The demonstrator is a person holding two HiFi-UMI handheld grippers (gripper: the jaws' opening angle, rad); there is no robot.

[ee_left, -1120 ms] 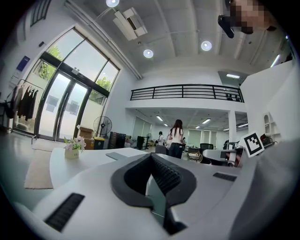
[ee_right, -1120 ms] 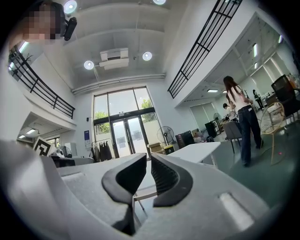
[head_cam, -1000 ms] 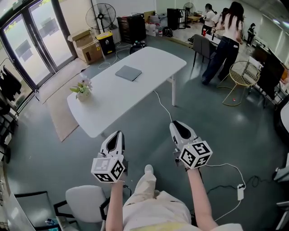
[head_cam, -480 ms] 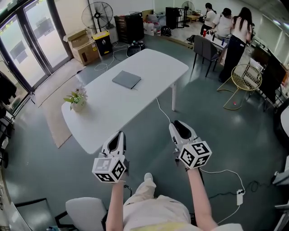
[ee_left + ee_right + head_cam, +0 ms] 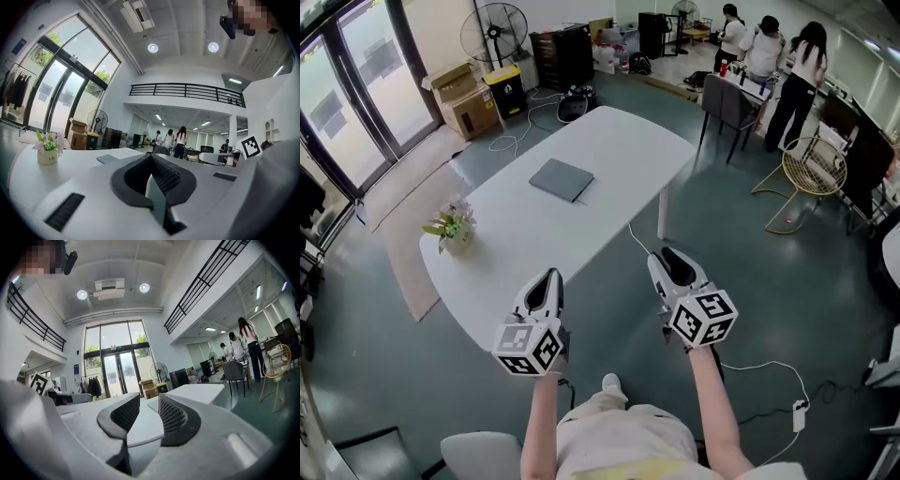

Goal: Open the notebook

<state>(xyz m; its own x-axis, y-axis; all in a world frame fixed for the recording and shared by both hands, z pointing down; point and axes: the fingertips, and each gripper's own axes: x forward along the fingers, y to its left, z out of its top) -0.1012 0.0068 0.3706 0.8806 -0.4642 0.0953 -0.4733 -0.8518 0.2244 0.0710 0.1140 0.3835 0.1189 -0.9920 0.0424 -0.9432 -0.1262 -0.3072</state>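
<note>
A closed grey notebook (image 5: 562, 179) lies flat on the far half of a long white table (image 5: 619, 141); the left gripper view shows the notebook (image 5: 108, 159) as a thin slab far ahead. Both grippers are held level in front of the person, well short of it. My left gripper (image 5: 549, 279) reaches the table's near edge; its pads (image 5: 159, 176) meet, shut on nothing. My right gripper (image 5: 669, 259) hangs over the floor beside the table's right side. Its jaws are opening, and the right gripper (image 5: 149, 411) has nothing between them.
A small potted plant (image 5: 450, 227) stands at the table's left end. A cable (image 5: 766, 367) runs across the floor at the right. Behind the table are a fan (image 5: 493, 25), cardboard boxes (image 5: 456, 94), a grey chair (image 5: 727, 99) and several people (image 5: 797, 67).
The person has walked toward the table, which now sits nearer and lower in the head view. Both grippers came forward with them, and the left one now overlaps the table's near edge.
</note>
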